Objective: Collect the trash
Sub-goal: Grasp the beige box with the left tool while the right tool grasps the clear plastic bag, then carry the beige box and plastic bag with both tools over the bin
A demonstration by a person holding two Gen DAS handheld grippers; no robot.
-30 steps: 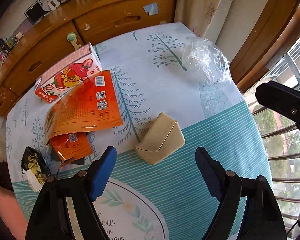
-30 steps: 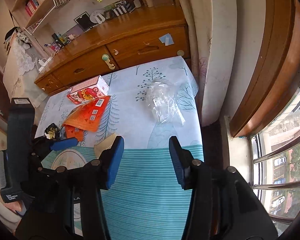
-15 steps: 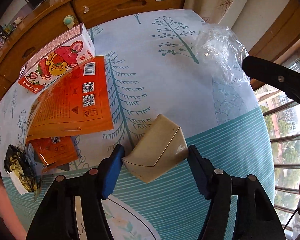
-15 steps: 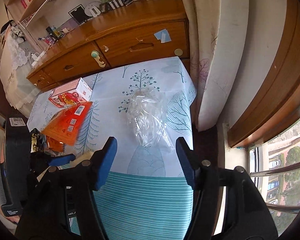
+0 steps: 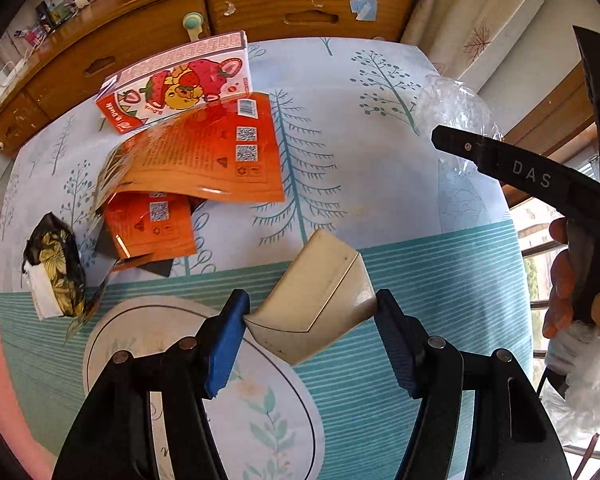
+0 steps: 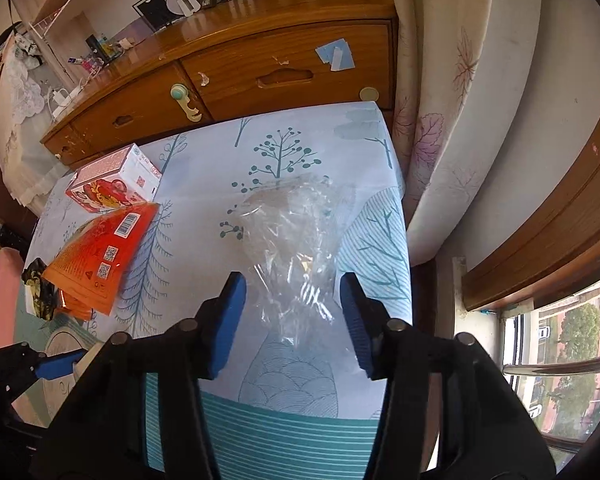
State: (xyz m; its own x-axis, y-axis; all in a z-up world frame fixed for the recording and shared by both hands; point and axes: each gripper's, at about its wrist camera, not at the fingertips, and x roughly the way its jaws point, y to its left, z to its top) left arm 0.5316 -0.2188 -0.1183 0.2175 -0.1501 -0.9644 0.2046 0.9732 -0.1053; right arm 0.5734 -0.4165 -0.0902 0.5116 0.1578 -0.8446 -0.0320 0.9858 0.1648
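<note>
Left wrist view: beige carton bracketed; right wrist view: clear bag bracketed

Left wrist view. The left gripper points steeply down at the table, its blue pads pressed against opposite sides of a flattened beige carton, so the jaws are clamped on it. The carton's long axis runs away from the camera, tilted slightly right, across the line joining the pads. The right gripper enters from the right edge, carried in a person's hand.

Right wrist view. The right gripper stands over a crumpled clear plastic bag. The bag's near, narrow end lies between the blue pads, and the bulk spreads beyond them toward the wooden dresser. Its long axis runs along the gripper's line of sight. The jaws are closing, and a gap to each pad is visible, so nothing is gripped yet.

Other litter sits well to the left and nearer the left hand: a strawberry-print box, a large orange packet overlapping it, a smaller orange packet beneath, and a black-and-gold wrapper by the table edge.

Containers. No bin or receptacle is visible in either view. The bag looks empty, though its folds hide part of the interior. Whether the box holds anything cannot be told.
</note>
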